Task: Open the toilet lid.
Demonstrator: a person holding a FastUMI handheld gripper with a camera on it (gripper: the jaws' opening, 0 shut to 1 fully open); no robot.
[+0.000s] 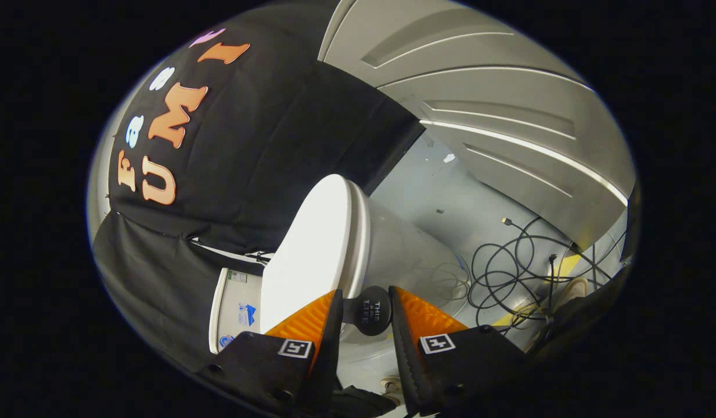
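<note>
A: Starting with the tool (364, 302): two fingers are seen at the near side, parted, with a round black knob (371, 310) between the tips.

B: Is the knob gripped?

A: Cannot be told. The knob sits in the gap and looks close to both fingers, but pressing contact is not confirmed. White lettering is noted on the knob, not read.

B: Task item?

A: The toilet lid (308, 255) is seen just ahead of the fingers, white, closed down on the seat (358, 232), whose rim shows as a thin band beside it. The whole view is rolled, so the lid surface appears tilted. The knob seems attached at the lid's near edge; the exact join is hidden by the fingers.

B: Rest of the toilet?

A: The bowl (404, 249) is seen beyond the seat, white. The tank (233, 307) is seen at the far end of the lid, with small stickers on it, against the black cloth wall (265, 145).

B: Background?

A: A grey floor (445, 197) is seen past the bowl, with a tangle of black cables (520, 261) lying on it, well apart from the toilet. A yellow strip (569, 267) is seen on the floor under the cables. A pale panelled door (497, 104) is seen beyond the floor. A shoe (392, 384) is glimpsed between the finger bases.
</note>
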